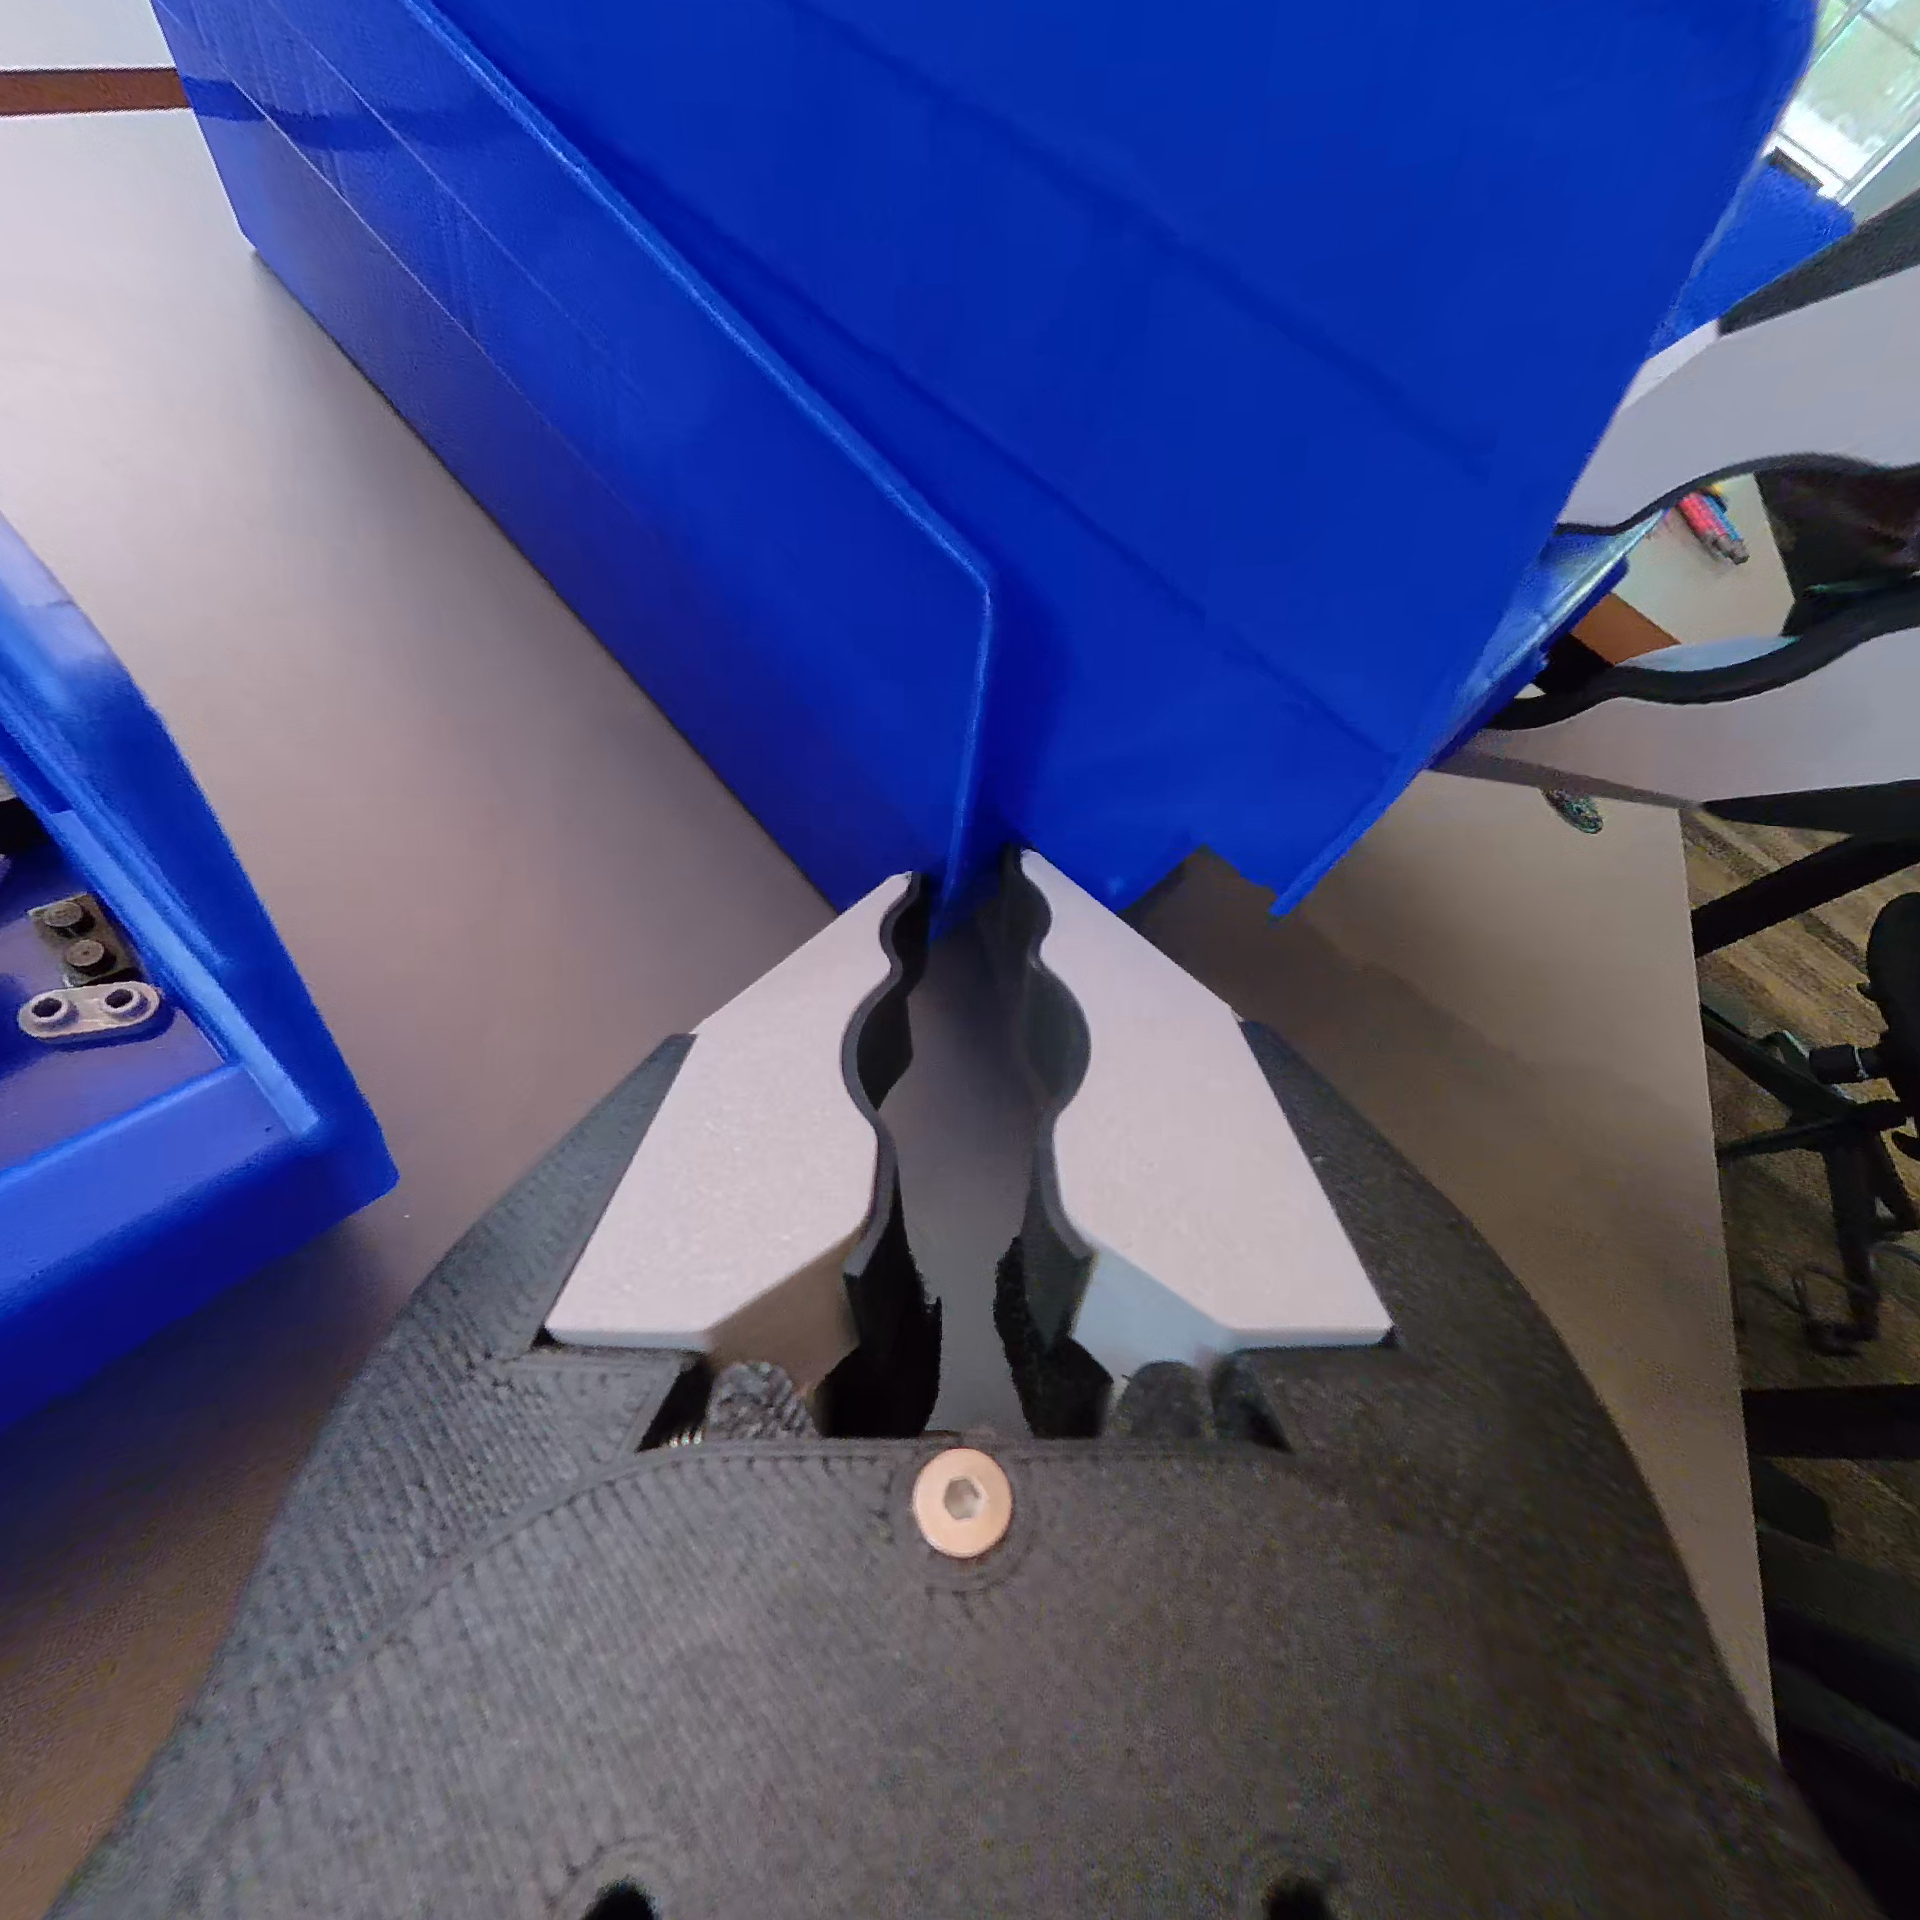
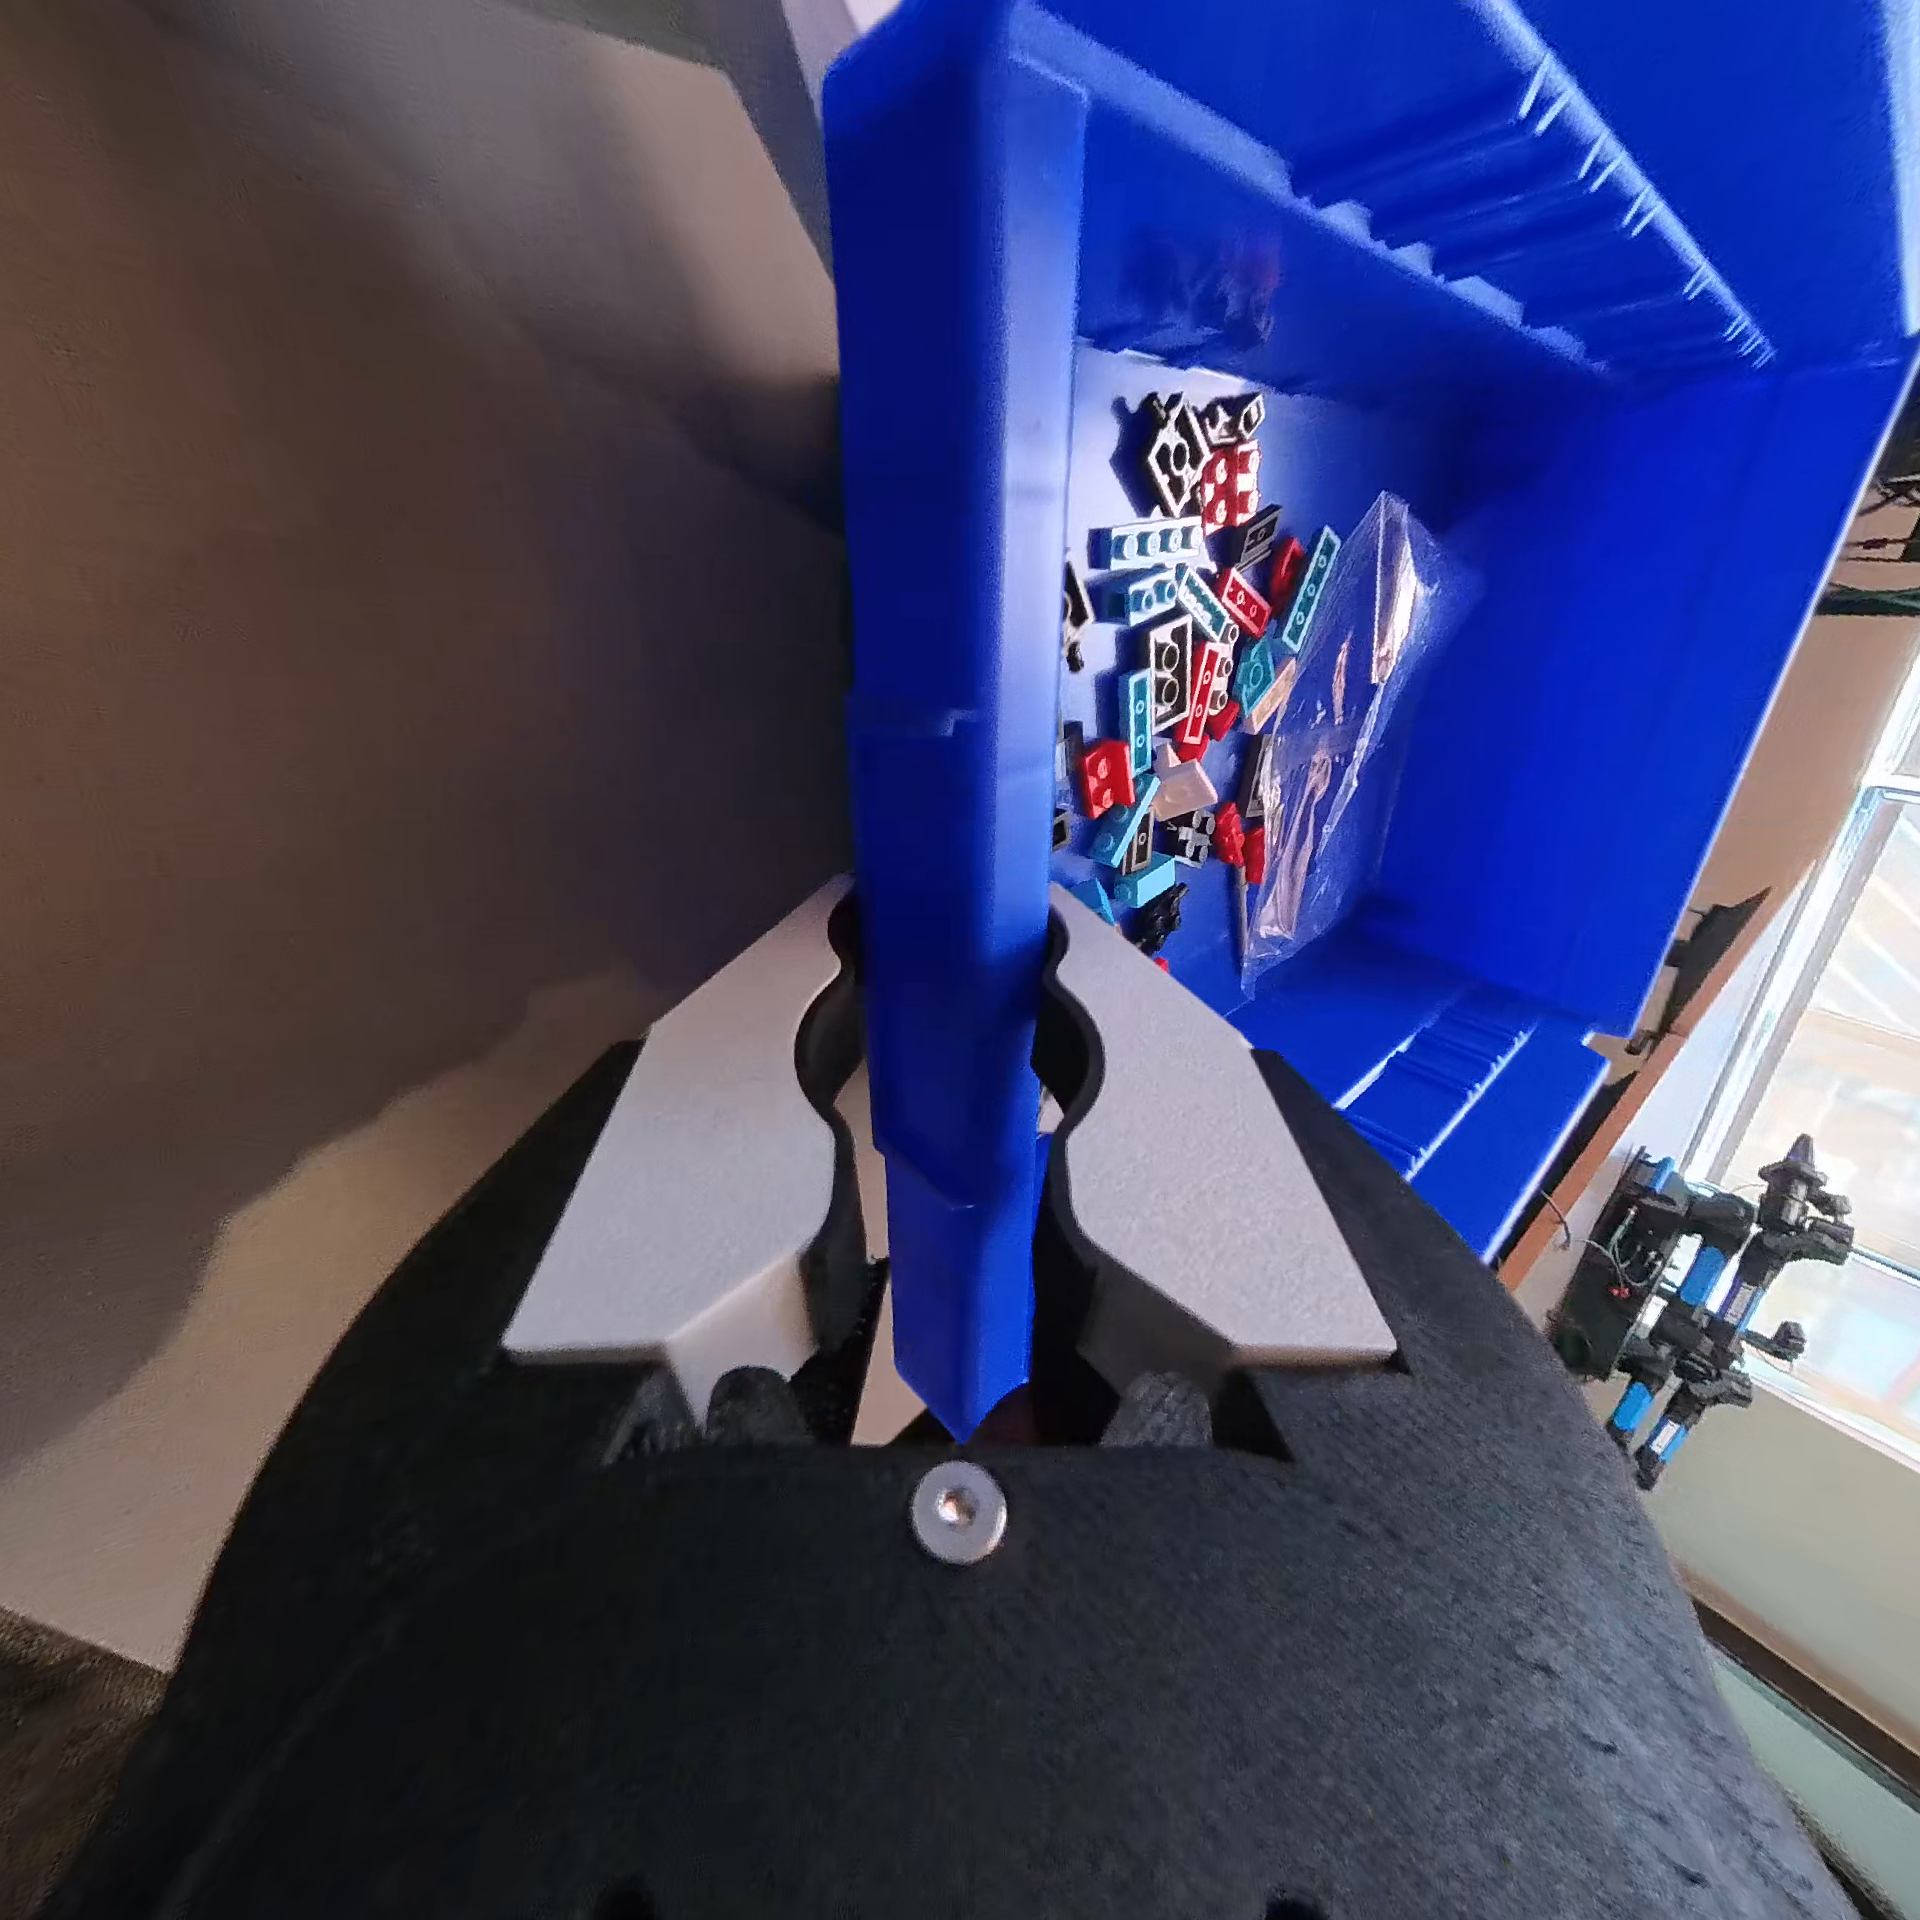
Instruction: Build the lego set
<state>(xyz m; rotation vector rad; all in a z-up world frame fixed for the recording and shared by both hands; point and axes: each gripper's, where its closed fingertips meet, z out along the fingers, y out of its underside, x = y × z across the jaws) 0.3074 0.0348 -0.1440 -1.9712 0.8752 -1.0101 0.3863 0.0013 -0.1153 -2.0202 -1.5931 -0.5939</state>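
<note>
Clamping the rim of a tilted blue bin (image 2: 1455, 623), our right gripper (image 2: 951, 1091) holds its wall deep between the jaws, while our left gripper (image 1: 971, 894) pinches a corner flange of the same bin at its fingertips. Inside, loose lego pieces (image 2: 1174, 665) and a clear bag (image 2: 1340, 727) slide in a heap, nothing joined. A second blue tray (image 1: 156, 935) on the table (image 1: 468, 675) holds 2 dark parts; building, we judge, has hardly begun.
</note>
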